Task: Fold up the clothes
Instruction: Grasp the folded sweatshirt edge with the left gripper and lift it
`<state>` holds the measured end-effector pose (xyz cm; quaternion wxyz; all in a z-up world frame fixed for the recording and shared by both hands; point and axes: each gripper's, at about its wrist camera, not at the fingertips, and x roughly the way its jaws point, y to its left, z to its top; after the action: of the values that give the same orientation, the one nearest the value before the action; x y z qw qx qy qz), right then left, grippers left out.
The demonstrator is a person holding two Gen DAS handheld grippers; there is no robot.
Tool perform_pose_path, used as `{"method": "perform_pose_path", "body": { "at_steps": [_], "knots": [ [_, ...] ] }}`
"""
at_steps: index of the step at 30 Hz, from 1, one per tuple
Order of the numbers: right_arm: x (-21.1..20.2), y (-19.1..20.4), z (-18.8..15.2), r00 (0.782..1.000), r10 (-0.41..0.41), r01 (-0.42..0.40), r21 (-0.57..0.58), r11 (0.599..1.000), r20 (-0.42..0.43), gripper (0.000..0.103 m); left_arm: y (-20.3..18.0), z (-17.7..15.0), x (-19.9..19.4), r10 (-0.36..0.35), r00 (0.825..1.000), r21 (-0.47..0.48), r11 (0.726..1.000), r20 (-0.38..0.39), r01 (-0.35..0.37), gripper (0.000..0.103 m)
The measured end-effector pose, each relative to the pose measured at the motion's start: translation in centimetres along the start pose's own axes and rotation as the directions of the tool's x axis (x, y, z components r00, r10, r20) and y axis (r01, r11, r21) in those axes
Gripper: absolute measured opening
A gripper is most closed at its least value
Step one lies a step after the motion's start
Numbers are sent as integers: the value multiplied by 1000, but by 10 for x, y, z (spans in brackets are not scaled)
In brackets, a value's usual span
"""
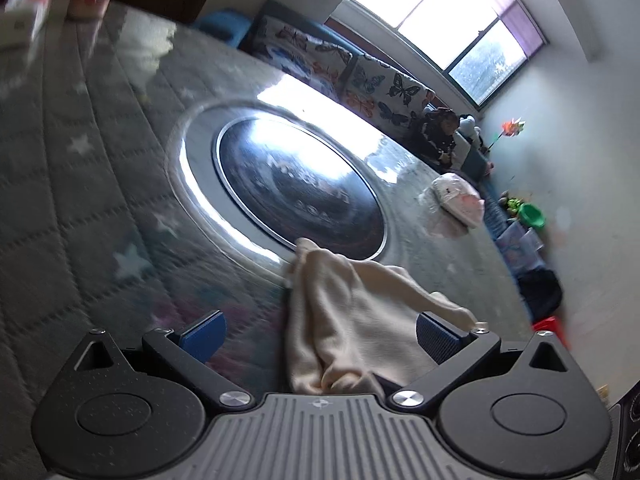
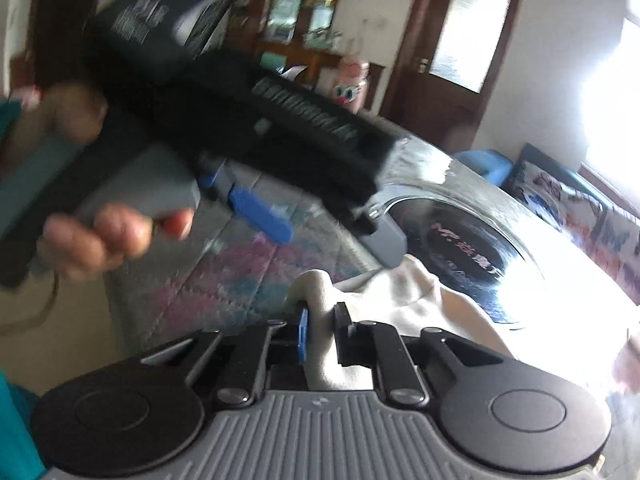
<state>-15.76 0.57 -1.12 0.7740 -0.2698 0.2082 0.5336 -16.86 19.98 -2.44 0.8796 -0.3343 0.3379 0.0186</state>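
Here, the big table (image 1: 100,200) fills most of both views. It has a grey quilted cover with white stars under a shiny clear top. A round turning plate (image 1: 300,184) sits in the middle of it and shines in the window light. On the far right, a bench with butterfly cushions (image 1: 360,76) runs along the wall under the window (image 1: 440,12).

The cream cloth (image 1: 352,320) lies on the near part of the table, just in front of the round plate. It is bunched up and wrinkly.

Your left gripper (image 1: 320,340) has its blue pads (image 1: 202,336) spread wide. The cloth sits between them and drapes over the right one, but they do not squeeze it. In the right wrist view you can see your left hand (image 2: 100,236) around the grey handle, a bit blurry.

Your right gripper (image 2: 320,334) is clamped tight on a fold of the cream cloth, near the cloth's left edge.
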Motion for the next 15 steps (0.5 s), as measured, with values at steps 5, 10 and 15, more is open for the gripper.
{"method": "perform_pose_path", "body": {
  "at_steps": [5, 10, 15],
  "knots": [
    [-16, -15, 3, 999, 6, -9, 66, 998, 50, 10, -3, 1, 16, -52, 997, -70, 996, -63, 48, 100],
    [-26, -20, -1, 997, 19, -25, 82, 996, 74, 9, -1, 0, 28, -113, 988, -167, 981, -102, 95, 87],
    [-31, -22, -7, 995, 47, -55, 84, 995, 87, 9, 4, -1, 34, -135, 985, -217, 970, -109, 109, 66]
  ]
}}
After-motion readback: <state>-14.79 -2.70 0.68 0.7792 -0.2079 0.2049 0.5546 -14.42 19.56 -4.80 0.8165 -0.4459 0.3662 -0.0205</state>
